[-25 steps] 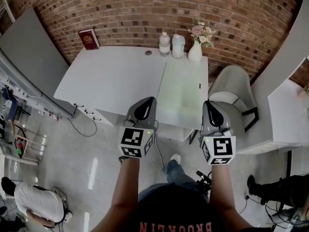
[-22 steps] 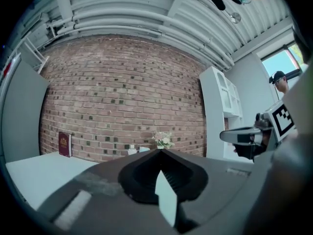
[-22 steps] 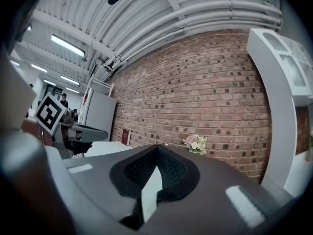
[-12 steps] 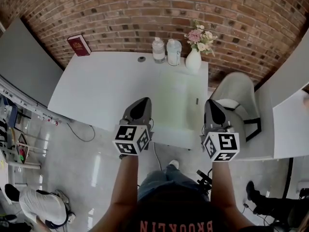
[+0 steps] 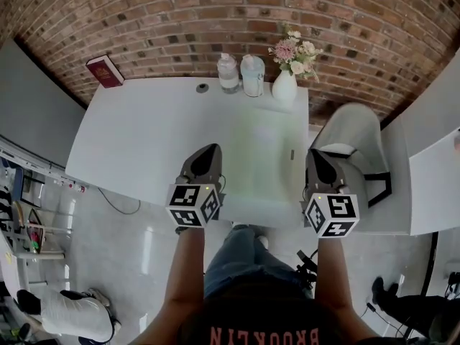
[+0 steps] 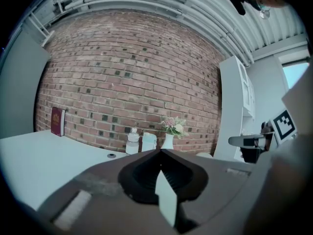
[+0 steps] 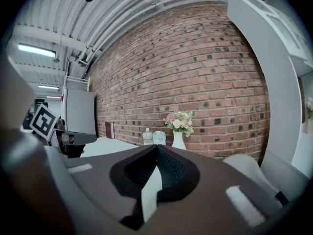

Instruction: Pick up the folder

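A pale green folder [image 5: 262, 157] lies flat on the right part of the white table [image 5: 144, 142], reaching to its near edge. In the head view my left gripper [image 5: 208, 152] is shut and empty, hovering over the table's near edge just left of the folder. My right gripper [image 5: 316, 157] is also shut and empty, level with the folder's right side at the table's right edge. In the left gripper view the left gripper [image 6: 160, 151] has its jaws together. The right gripper [image 7: 156, 147] looks the same in its own view. Neither gripper touches the folder.
Against the brick wall at the table's far edge stand a red book [image 5: 104, 71], two bottles [image 5: 228, 73], and a white vase of flowers [image 5: 284, 86]. A grey chair [image 5: 356, 142] stands right of the table. A person [image 5: 65, 311] crouches on the floor at lower left.
Both grippers have come forward and lower, from in front of the table to its near edge. The table and folder now sit closer in the head view. Both stayed shut.
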`<state>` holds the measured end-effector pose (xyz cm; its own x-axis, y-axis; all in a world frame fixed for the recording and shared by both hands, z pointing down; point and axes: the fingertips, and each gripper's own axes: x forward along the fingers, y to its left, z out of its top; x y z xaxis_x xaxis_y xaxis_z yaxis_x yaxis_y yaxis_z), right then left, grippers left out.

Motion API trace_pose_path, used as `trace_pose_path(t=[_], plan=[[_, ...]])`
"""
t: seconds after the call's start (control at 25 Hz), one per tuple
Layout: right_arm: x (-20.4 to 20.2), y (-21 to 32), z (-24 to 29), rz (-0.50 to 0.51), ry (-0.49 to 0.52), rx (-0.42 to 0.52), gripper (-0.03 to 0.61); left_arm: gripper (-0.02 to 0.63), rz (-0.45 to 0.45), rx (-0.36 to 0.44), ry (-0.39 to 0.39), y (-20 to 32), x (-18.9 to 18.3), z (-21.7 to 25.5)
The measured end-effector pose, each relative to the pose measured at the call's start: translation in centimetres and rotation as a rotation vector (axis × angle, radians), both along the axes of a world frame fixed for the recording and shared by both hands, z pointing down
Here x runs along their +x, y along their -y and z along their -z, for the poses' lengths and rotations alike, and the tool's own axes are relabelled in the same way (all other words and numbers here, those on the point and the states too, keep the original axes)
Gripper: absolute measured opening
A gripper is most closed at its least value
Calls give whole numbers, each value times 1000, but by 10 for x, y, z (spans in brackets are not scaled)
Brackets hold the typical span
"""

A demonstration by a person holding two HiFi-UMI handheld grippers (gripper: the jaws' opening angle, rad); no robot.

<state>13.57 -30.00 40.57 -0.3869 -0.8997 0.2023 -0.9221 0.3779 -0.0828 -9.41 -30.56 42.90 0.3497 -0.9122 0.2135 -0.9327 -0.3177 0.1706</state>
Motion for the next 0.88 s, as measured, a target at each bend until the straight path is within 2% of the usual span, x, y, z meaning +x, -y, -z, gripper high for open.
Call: trace_pose_path(t=[0.08,0.12,0.16,0.2,0.44,0.64,0.88], plan=[[1,7,-7,-10,8,-30,2,0,-14,-25,-4,9,-1,-7],[1,11,-10,-16,12,-42,2,25,-25,-37,-6,14,-1,-10],[-1,16,-13,-21,14,-53,3,81,-37,-50,-9,19,0,-14],[-3,20,-16,-24,14,-63,3,88,-49,-61,-11,23,0,-17],[-13,40,-41,-16,39,-151,152,144,-101,-123,-10,45,-1,-37],[-13,47,-63,-22,27,-238,160,141,-137,-199,11,55,-3,-58],[-10,47,-97,-40,16,-333,161,141,-152,-287,-10,60,-5,-90]])
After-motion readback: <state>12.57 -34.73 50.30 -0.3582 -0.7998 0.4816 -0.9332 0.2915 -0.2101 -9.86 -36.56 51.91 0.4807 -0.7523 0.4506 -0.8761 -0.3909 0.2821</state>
